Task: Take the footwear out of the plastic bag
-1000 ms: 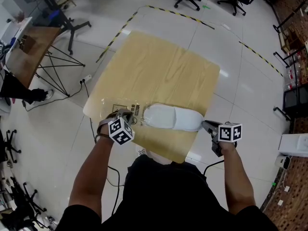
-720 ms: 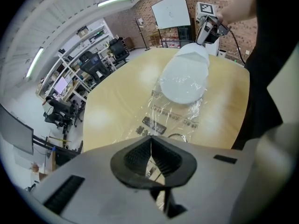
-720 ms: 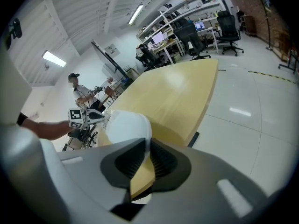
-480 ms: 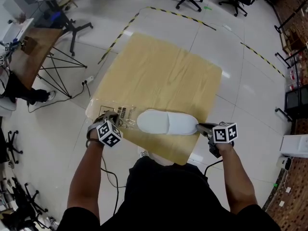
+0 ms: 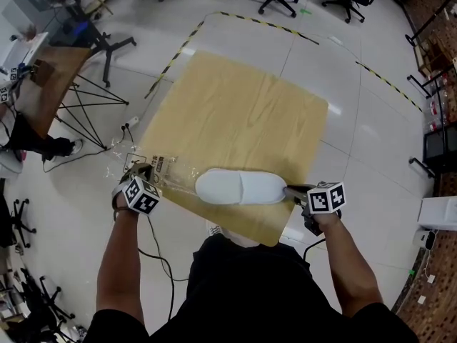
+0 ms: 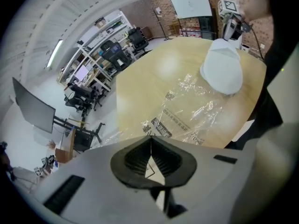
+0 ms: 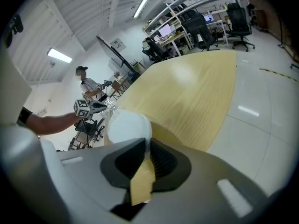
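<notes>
Well, head view first: the slipper lies on the tabletop near its front edge. The bag stretches from the toe toward the left gripper, and the right gripper is at the heel. My worry is that the thin film slips or tears if the pull gets jerky, or the slipper slides off that edge.

Left gripper view: fingers are pressed together on the bag's corner.

Right gripper view: fingers are nearly closed, pinching the slipper's tan-soled heel edge.
</notes>
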Demonstrator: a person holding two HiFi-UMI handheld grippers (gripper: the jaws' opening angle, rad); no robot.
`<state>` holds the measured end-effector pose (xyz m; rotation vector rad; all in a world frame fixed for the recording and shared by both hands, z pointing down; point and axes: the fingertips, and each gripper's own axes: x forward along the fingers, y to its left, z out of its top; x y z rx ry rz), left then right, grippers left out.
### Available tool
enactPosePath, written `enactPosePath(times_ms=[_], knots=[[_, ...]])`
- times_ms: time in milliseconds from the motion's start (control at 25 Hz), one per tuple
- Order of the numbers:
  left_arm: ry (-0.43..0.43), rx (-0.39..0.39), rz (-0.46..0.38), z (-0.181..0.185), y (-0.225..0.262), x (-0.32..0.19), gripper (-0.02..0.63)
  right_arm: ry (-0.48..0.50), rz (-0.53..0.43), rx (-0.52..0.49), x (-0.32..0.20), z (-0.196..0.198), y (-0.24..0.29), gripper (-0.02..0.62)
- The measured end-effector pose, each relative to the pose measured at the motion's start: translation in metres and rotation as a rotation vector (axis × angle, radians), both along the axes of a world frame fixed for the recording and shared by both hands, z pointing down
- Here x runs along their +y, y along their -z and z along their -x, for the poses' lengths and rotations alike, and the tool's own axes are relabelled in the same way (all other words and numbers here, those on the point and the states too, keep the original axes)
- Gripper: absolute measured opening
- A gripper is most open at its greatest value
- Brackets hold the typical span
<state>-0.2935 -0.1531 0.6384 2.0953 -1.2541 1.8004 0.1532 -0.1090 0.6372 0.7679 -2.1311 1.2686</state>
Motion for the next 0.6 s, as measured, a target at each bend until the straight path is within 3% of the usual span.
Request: enactPosePath(times_ms=[120, 200, 360, 600], knots=[[0.122, 0.044, -0.065, 0.010, 0.016, -0.012, 0.008, -0.003, 0.002, -0.011, 0.003, -0.003, -0.001, 0.038], [0.143, 0.079, -0.108, 0.000, 0.027, -0.027, 0.008, -0.010, 0.003, -0.016, 0.003, -0.002, -0.002, 0.038], [0.048, 0.121, -0.153, -0.055, 0.042, -0.061, 0.008, -0.011, 0.001, -0.019, 0.003, 0.008, 0.000, 0.038], [-0.084, 0.205, -0.123, -0.155, 0.035, -0.093, 0.008, -0.005, -0.006, -0.026, 0.002, 0.017, 0.003, 0.037]])
